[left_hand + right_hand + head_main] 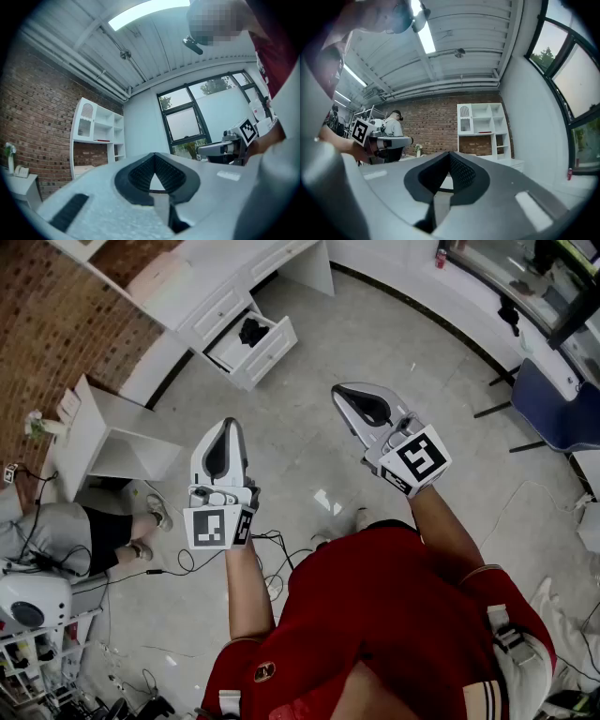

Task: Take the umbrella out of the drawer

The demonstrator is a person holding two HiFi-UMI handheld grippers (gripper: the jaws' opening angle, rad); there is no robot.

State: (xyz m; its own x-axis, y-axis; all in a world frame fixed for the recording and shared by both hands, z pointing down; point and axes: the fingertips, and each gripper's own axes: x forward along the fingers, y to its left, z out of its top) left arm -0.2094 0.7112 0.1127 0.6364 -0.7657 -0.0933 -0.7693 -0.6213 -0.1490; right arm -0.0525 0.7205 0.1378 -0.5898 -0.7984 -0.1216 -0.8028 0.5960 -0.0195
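Umbrella (pixel 253 331): small black folded bundle, lying toward one end of the open white drawer (pixel 270 356), well apart from me. Left claw (pixel 225 442) and right claw (pixel 361 407) held over the floor (pixel 309 474); both jaws together, nothing between them

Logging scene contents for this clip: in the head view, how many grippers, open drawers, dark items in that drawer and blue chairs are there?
grippers: 2, the left gripper and the right gripper, both shut and empty
open drawer: 1
dark item in it, likely the umbrella: 1
blue chair: 1
total: 5
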